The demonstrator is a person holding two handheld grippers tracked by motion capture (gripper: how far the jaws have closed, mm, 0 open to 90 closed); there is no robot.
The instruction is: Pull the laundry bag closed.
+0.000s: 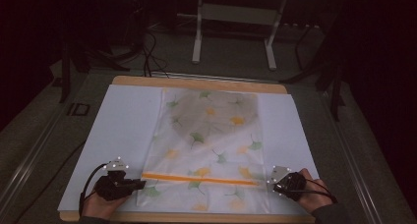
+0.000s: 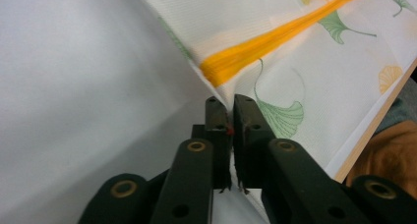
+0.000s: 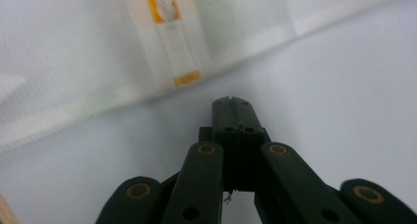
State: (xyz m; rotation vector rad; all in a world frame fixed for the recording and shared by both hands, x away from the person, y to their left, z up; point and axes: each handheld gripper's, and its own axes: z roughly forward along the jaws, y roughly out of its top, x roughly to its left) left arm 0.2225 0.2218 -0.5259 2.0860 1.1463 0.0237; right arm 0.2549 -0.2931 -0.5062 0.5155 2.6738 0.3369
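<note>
Two tongs [image 1: 140, 183] [image 1: 269, 181], leaf-print cloth [image 1: 211, 135], white sheet [image 1: 123, 121]

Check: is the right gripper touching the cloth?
Apart. The right gripper view shows the right gripper with its jaws shut, and a strip of bare white sheet lies between its tips and the cloth edge.

The room is dim, its far side and both upper corners falling into near darkness, with the light gathered on the pale sheet [image 1: 123, 116] that covers the wooden worktop [image 1: 196, 82]. Beyond the worktop's far edge the floor [image 1: 231, 71] is a dull grey-green carpet, where a white metal frame [image 1: 236, 17] stands on two legs and dark cables [image 1: 152, 57] trail near the far left corner. Dark stands [image 1: 334, 81] rise off the far right corner, and grey rails [image 1: 34, 145] run along the left and right edges.
</note>
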